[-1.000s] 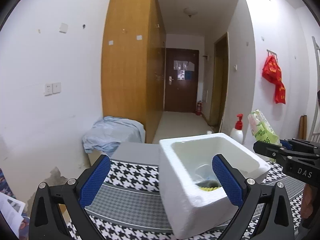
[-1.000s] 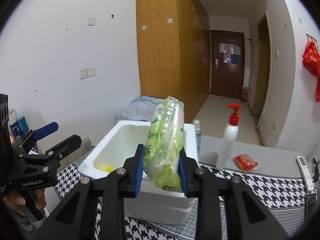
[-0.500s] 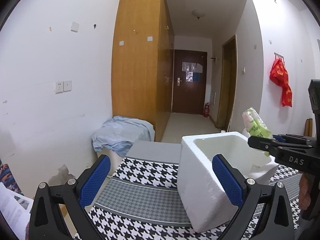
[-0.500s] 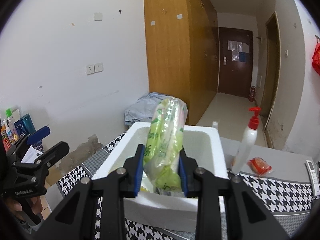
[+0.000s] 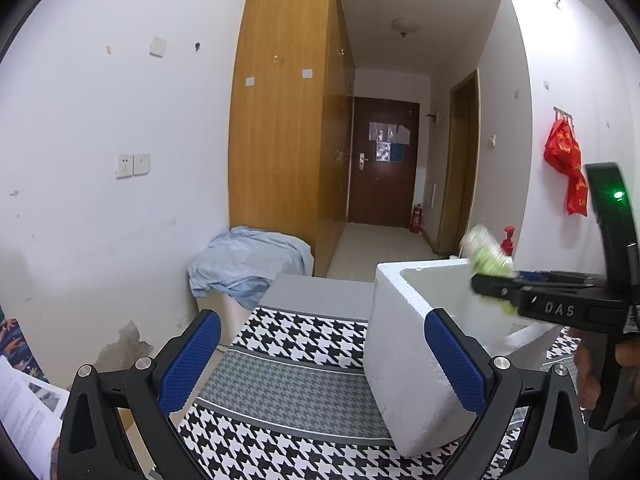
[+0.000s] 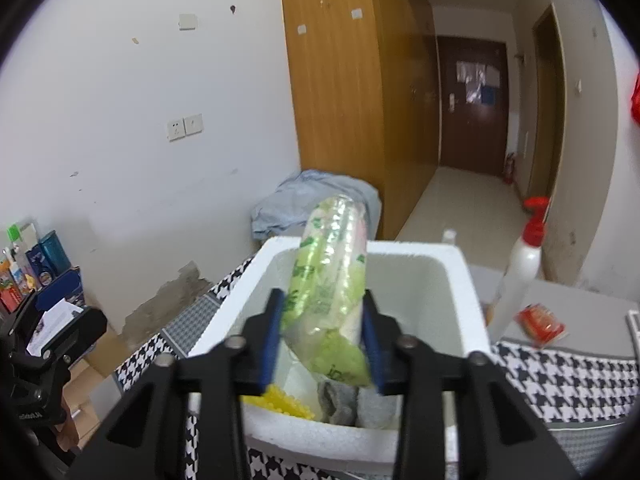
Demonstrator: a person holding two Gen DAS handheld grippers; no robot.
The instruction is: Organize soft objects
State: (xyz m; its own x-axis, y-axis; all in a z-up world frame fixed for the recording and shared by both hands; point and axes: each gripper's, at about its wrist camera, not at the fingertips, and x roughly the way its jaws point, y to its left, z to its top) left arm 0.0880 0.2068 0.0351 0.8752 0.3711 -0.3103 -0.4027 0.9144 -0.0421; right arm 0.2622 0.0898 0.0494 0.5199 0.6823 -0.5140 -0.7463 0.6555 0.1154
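Note:
My right gripper (image 6: 322,336) is shut on a green and clear plastic pack (image 6: 330,280) and holds it over the open white foam box (image 6: 468,280). Inside the box lie a yellow soft item (image 6: 280,398) and a grey cloth (image 6: 340,400). In the left wrist view the box (image 5: 404,340) stands on the houndstooth cloth (image 5: 296,372), with the right gripper and the blurred pack (image 5: 486,254) above its far side. My left gripper (image 5: 320,360) is open and empty, left of the box.
A white pump bottle with a red top (image 6: 524,264) and a small red packet (image 6: 540,320) sit right of the box. A blue-grey cloth heap (image 5: 248,260) lies beyond the table's far edge. Boxes and bottles (image 6: 28,268) stand at far left.
My right gripper has carried the green pack leftward from beside the box to over its opening and tilted down. My left gripper has drawn back to the left, away from the box.

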